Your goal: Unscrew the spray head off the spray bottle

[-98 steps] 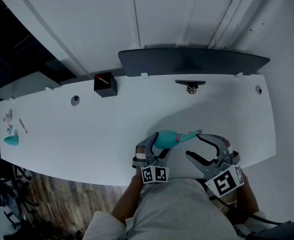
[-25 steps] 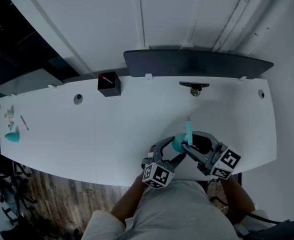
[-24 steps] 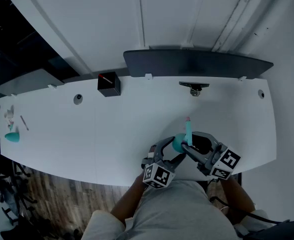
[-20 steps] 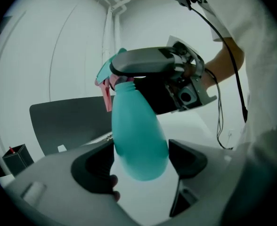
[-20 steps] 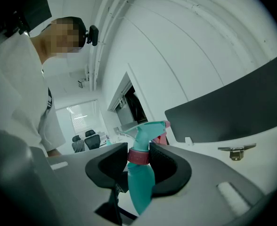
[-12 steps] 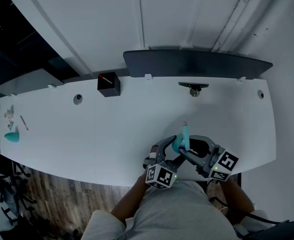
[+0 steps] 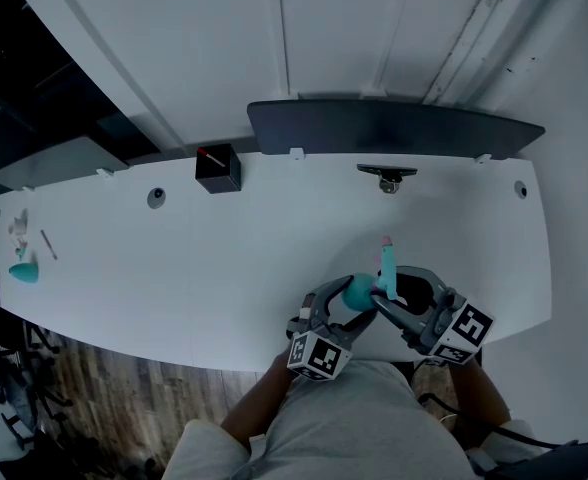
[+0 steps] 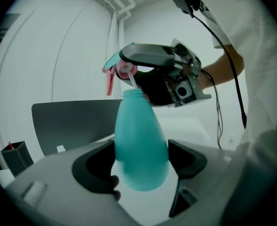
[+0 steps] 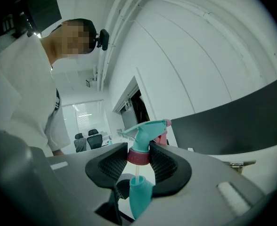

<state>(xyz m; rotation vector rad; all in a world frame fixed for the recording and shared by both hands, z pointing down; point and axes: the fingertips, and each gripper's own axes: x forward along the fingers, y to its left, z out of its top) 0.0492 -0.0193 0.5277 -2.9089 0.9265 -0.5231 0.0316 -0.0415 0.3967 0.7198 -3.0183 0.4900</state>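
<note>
1. Over the table's (image 7: 224, 258) near edge, the left gripper (image 8: 142, 166) reaches inward; its jaws, just closing slightly, pinch the teal spray bottle (image 8: 141, 140).
2. Right gripper (image 9: 139, 157), level, clamps the spray head's (image 9: 145, 128) red collar clear above the neck, dip tube (image 9: 137, 171) exposed.

The head view is looking steeply down on the long white table (image 7: 224, 258), while both gripper views are looking closely along their jaws at the shared teal plastic spray bottle (image 8: 141, 145) and pink-collared teal spray head (image 9: 147, 130).
</note>
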